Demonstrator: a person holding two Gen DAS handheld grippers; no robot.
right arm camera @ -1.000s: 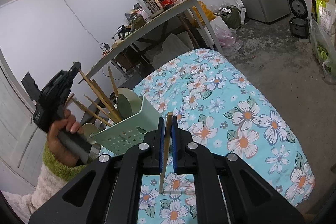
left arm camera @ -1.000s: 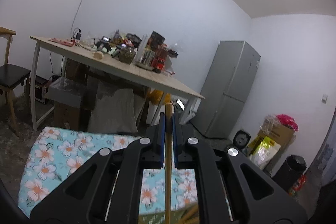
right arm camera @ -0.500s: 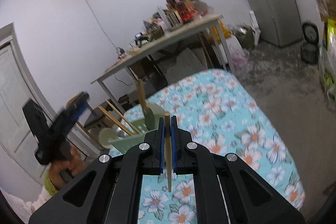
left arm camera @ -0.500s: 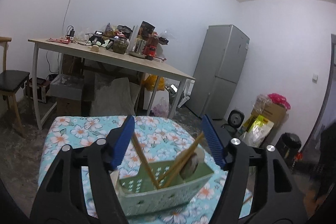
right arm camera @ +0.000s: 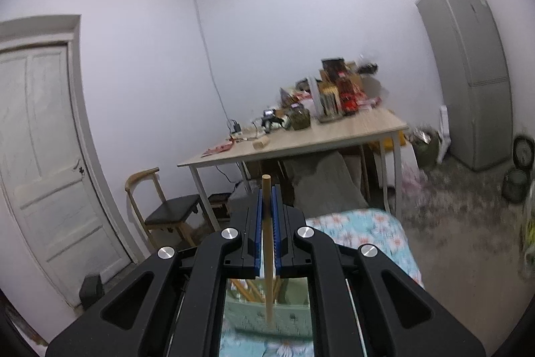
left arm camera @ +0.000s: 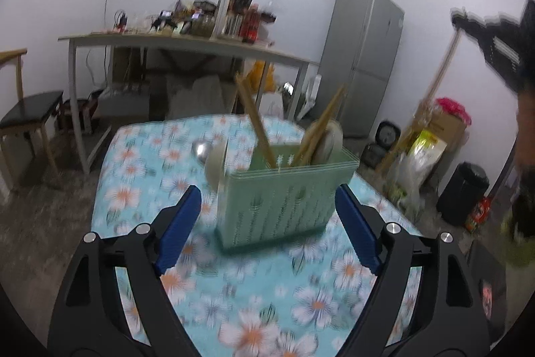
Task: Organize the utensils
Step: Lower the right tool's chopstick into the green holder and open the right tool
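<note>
Nearest to us, in the left wrist view, our left gripper (left arm camera: 267,226) has nothing between its blue pads, and its jaws are opening wide above the flowered tablecloth (left arm camera: 260,300). Just beyond the fingertips stands the green basket (left arm camera: 284,199), upright on the cloth, with several chopsticks (left arm camera: 257,122) leaning out of it and what look like pale spoons (left arm camera: 215,164), one at its left side and one inside on the right; the blur hides finer detail.

In the right wrist view, our right gripper (right arm camera: 266,223) is pinched tight on a single chopstick (right arm camera: 266,236), which runs upright between the pads, its top poking above them and its lower end hanging over the basket (right arm camera: 267,313) seen through the gap beneath the fingers. The left view shows this gripper as a dark blur (left arm camera: 495,39), high on the right with the stick dangling below it.

We judge that the step in hand is dropping this chopstick in with the others. The next move calls for us to bring its lower tip inside the basket rim, clear of the leaning sticks, and only then loosen the grip. The left gripper looks ready to steady the basket or fetch another piece.

Farther off stand a cluttered table (right arm camera: 301,143), a chair (right arm camera: 167,209) and a grey fridge (right arm camera: 468,72).
</note>
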